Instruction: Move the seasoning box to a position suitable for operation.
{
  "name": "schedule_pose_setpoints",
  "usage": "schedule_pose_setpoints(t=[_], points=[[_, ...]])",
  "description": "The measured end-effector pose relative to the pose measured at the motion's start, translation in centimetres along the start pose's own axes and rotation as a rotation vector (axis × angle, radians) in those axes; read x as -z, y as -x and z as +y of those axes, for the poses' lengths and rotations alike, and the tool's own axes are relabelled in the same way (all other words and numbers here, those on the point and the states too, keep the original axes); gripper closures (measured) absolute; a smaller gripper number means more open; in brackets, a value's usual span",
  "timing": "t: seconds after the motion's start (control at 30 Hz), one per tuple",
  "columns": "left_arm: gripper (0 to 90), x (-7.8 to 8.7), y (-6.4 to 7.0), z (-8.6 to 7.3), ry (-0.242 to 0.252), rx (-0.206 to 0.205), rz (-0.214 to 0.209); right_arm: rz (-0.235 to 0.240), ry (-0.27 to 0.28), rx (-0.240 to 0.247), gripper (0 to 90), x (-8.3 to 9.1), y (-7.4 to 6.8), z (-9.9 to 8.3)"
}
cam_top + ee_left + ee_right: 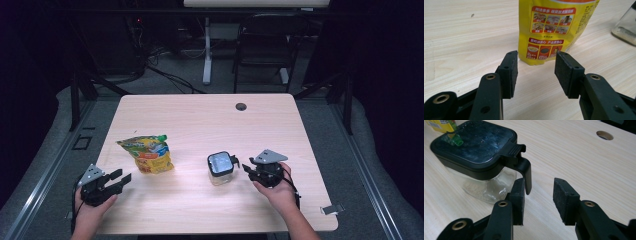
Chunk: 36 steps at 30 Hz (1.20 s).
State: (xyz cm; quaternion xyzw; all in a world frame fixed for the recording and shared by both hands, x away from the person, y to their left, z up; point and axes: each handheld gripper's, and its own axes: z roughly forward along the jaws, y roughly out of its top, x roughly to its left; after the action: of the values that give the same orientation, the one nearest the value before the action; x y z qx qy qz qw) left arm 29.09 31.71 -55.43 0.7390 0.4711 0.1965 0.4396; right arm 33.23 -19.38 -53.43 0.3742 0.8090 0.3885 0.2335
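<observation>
A yellow seasoning pouch point(147, 155) with a green cap lies on the wooden table point(200, 125), left of centre. My left gripper point(121, 179) is open just short of the pouch's bottom edge point(544, 32), with nothing between its jaws point(536, 72). A clear glass jar point(220, 168) with a black square clip lid stands right of centre. My right gripper point(246, 169) is open right beside it. In the right gripper view the lid's black latch point(524, 170) hangs just in front of my left fingertip point(519, 195), and the gap point(539, 197) holds nothing.
A round cable hole point(241, 106) sits near the table's far edge. A black chair point(265, 45) and a desk leg point(207, 50) stand beyond the table. A small metal clip point(332, 209) lies at the front right corner.
</observation>
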Motion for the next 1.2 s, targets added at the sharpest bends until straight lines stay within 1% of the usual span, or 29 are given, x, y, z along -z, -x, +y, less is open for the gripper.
schedule_pose_setpoints(t=[0.03,0.1,0.13,0.2,0.23,0.27,0.37,0.43,0.47,0.5,0.57,0.6,0.67,0.73,0.83,0.87,0.9,0.97,1.0,1.03,1.07,1.1,1.17,1.2], points=[[53.6,0.0,0.0,-0.1,0.006,0.003,0.000,0.004,-0.004,-0.001,62.1,-0.3,0.0,0.0],[53.6,0.2,0.1,-0.1,0.007,-0.003,0.001,0.016,0.006,-0.022,61.8,-1.0,-0.3,-0.1],[53.7,0.3,0.1,-0.1,0.004,-0.006,0.004,0.023,-0.010,-0.011,61.7,-1.3,-0.3,-0.1],[53.7,0.3,0.2,-0.2,0.004,-0.013,0.010,0.029,-0.017,-0.003,62.3,-1.8,-0.5,-0.1],[53.8,0.3,0.2,-0.2,0.006,-0.008,0.013,0.036,-0.026,0.006,62.4,-2.0,-0.6,0.0],[53.8,0.3,0.1,-0.2,0.009,-0.005,0.011,0.035,-0.031,0.011,62.7,-2.4,-0.6,-0.1],[53.7,0.1,0.1,-0.4,-0.001,-0.004,0.014,0.031,-0.030,0.017,63.0,-3.2,-0.7,-0.1],[53.7,0.1,0.2,-0.5,-0.004,-0.010,0.014,0.025,-0.035,0.035,64.1,-3.6,-0.7,0.0],[53.8,0.2,0.2,-0.5,-0.007,-0.015,0.012,0.025,-0.025,0.031,64.3,-3.9,-0.7,0.0],[53.7,0.2,0.2,-0.5,-0.005,-0.017,0.014,0.023,-0.026,0.035,65.0,-4.0,-0.7,0.1],[53.7,0.4,0.1,-0.5,-0.012,-0.023,0.023,0.032,-0.014,0.025,65.4,-4.4,-0.7,0.2],[53.8,0.4,0.1,-0.6,-0.001,-0.016,0.023,0.031,-0.006,0.026,66.7,-4.5,-0.7,0.3],[57.0,0.5,0.0,-0.6,-0.009,-0.013,0.011,0.033,-0.001,0.032,69.0,-4.7,-0.8,0.3],[59.6,0.5,0.0,-0.7,-0.001,-0.014,0.004,0.032,0.006,0.037,72.7,-4.9,-1.1,0.3],[59.4,0.5,0.0,-0.6,0.005,-0.017,0.009,0.013,-0.002,0.057,76.3,-4.8,-1.3,0.3],[59.3,0.5,0.0,-0.6,-0.003,-0.019,0.010,0.011,-0.001,0.054,76.9,-4.7,-1.3,0.2],[59.3,0.5,0.0,-0.6,0.000,-0.021,0.007,0.015,0.003,0.049,77.5,-4.7,-1.3,0.1],[59.3,0.4,0.1,-0.5,-0.002,-0.024,0.001,0.013,-0.002,0.060,77.8,-4.5,-1.3,0.0],[59.6,0.4,0.2,-0.4,-0.015,-0.026,-0.003,0.017,-0.006,0.064,77.7,-4.4,-1.3,-0.1],[59.6,0.3,0.3,-0.4,-0.009,-0.025,-0.005,0.018,-0.003,0.066,77.9,-4.2,-1.3,-0.2],[59.6,0.3,0.3,-0.3,-0.016,-0.030,-0.011,0.015,-0.010,0.075,77.8,-4.0,-1.4,-0.2],[59.6,0.2,0.4,-0.3,-0.010,-0.031,-0.011,0.014,-0.013,0.072,77.6,-3.9,-1.5,-0.3],[59.5,0.1,0.5,-0.2,-0.023,-0.041,-0.016,0.012,-0.025,0.069,77.3,-3.6,-1.6,-0.3],[59.5,0.0,0.5,-0.2,-0.012,-0.039,-0.015,0.007,-0.031,0.070,77.2,-3.4,-1.7,-0.3]])
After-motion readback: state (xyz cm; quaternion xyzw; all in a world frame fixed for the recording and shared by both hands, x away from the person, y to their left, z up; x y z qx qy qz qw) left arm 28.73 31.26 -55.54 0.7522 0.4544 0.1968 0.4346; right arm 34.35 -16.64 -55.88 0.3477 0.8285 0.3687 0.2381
